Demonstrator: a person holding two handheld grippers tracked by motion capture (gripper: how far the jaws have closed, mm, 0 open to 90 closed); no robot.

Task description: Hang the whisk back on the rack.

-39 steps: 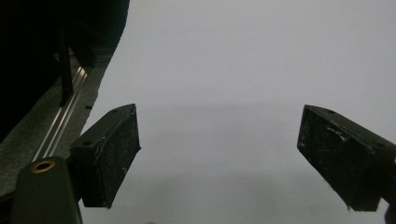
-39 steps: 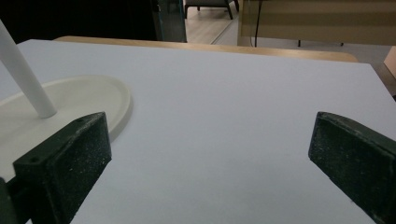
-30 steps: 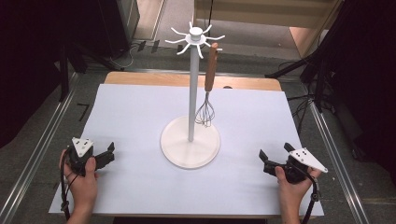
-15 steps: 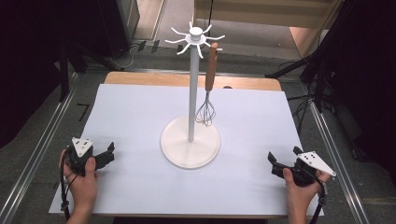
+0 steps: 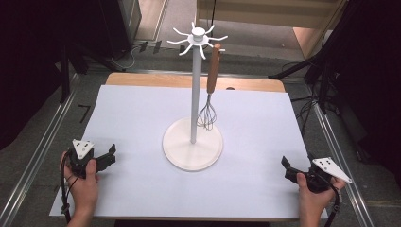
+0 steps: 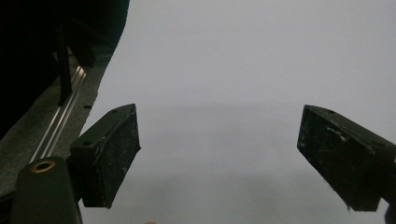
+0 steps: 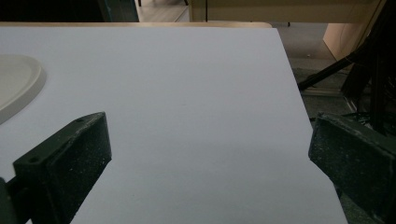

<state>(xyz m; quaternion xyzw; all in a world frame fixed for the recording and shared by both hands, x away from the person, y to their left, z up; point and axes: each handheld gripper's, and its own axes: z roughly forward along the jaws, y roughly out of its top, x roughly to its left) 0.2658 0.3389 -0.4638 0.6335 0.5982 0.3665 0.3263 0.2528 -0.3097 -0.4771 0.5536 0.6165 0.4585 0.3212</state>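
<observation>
High view shows the whisk (image 5: 208, 101) hanging on the stand (image 5: 193, 142) at centre, while left gripper (image 5: 108, 156) and right gripper (image 5: 287, 168), jaws spread, sit at the lower corners.

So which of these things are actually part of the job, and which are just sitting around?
Part of the job:
- whisk hanging by its wooden handle on the white utensil stand
- left gripper and right gripper, both open and holding nothing

Just around:
- white table cover
- dark stands beside the table
</observation>
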